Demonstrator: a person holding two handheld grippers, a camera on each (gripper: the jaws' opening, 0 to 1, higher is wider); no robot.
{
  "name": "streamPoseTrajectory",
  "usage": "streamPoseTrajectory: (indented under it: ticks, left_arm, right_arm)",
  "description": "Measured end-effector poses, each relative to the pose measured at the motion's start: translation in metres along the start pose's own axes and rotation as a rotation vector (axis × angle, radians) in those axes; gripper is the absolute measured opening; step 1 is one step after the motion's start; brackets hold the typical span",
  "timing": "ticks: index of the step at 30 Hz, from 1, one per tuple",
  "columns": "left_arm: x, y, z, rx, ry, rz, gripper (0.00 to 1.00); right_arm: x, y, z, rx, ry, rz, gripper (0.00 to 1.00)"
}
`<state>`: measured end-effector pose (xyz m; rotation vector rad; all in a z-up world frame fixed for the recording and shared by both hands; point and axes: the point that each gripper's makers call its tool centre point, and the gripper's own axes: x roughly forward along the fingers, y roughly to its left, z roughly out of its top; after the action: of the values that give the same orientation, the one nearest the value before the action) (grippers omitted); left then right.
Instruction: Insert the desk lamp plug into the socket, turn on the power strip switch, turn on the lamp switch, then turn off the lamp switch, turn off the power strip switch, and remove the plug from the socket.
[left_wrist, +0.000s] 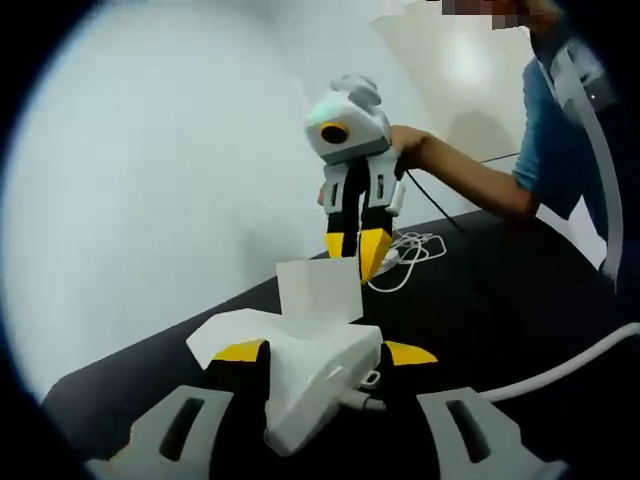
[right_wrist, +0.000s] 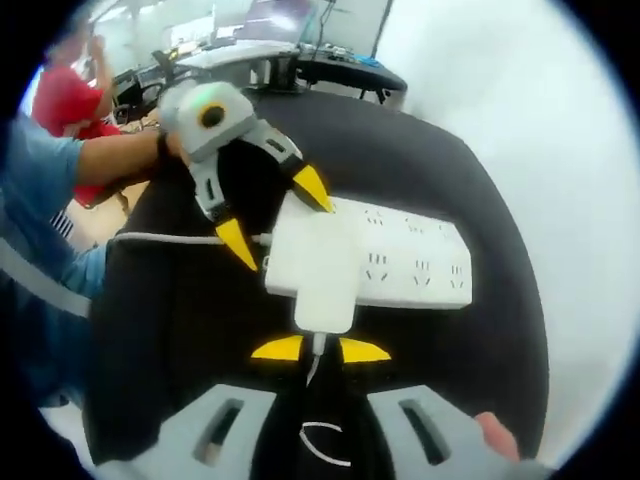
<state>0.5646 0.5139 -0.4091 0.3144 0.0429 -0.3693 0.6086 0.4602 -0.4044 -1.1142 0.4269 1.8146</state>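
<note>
Setting: a black surface (right_wrist: 180, 330) beside a white wall, carrying a white power strip (right_wrist: 410, 262).
Left tool (right_wrist: 272, 222): its yellow-tipped jaws stand apart, straddling the cable end of the power strip, apparently to steady it against pushing or pulling.
Right tool (right_wrist: 318, 349): its jaws are nearly closed around the thin lamp cable (right_wrist: 316, 352), just behind the white plug adapter (right_wrist: 325, 295).
Plug adapter: lying against the near end of the power strip; whether its pins are fully seated is hidden.
Power strip cable (left_wrist: 560, 368): trails off across the surface.
Judged step: plugging in or pulling out; I cannot tell which.
</note>
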Motion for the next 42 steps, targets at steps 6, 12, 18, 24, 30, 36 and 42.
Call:
streamPoseTrajectory:
  ticks: [6, 12, 18, 24, 30, 36, 42]
  left_arm:
    - [0.0, 0.001, -0.001, -0.004, -0.003, 0.002, 0.42]
    - [0.0, -0.001, 0.001, -0.016, 0.005, 0.007, 0.42]
    - [-0.001, 0.001, -0.002, -0.013, 0.014, 0.02, 0.42]
    - [0.0, 0.002, -0.003, -0.006, 0.006, 0.025, 0.42]
    - [0.001, 0.002, -0.003, 0.007, 0.007, 0.029, 0.41]
    - [0.0, 0.003, -0.003, 0.006, 0.003, 0.03, 0.42]
    - [-0.002, 0.005, -0.003, -0.013, 0.009, 0.036, 0.42]
  right_arm:
    - [0.001, 0.001, 0.001, 0.026, -0.002, -0.012, 0.07]
    - [-0.008, -0.009, 0.015, -0.012, -0.023, -0.079, 0.06]
    - [-0.008, -0.015, 0.024, 0.007, -0.047, -0.09, 0.05]
    - [-0.007, -0.017, 0.021, 0.035, -0.058, -0.089, 0.05]
    - [0.005, -0.006, -0.004, 0.146, 0.008, -0.035, 0.05]
    - [0.001, -0.003, -0.002, 0.111, 0.01, -0.029, 0.05]
    - [-0.013, -0.008, 0.019, 0.163, -0.079, -0.044, 0.05]
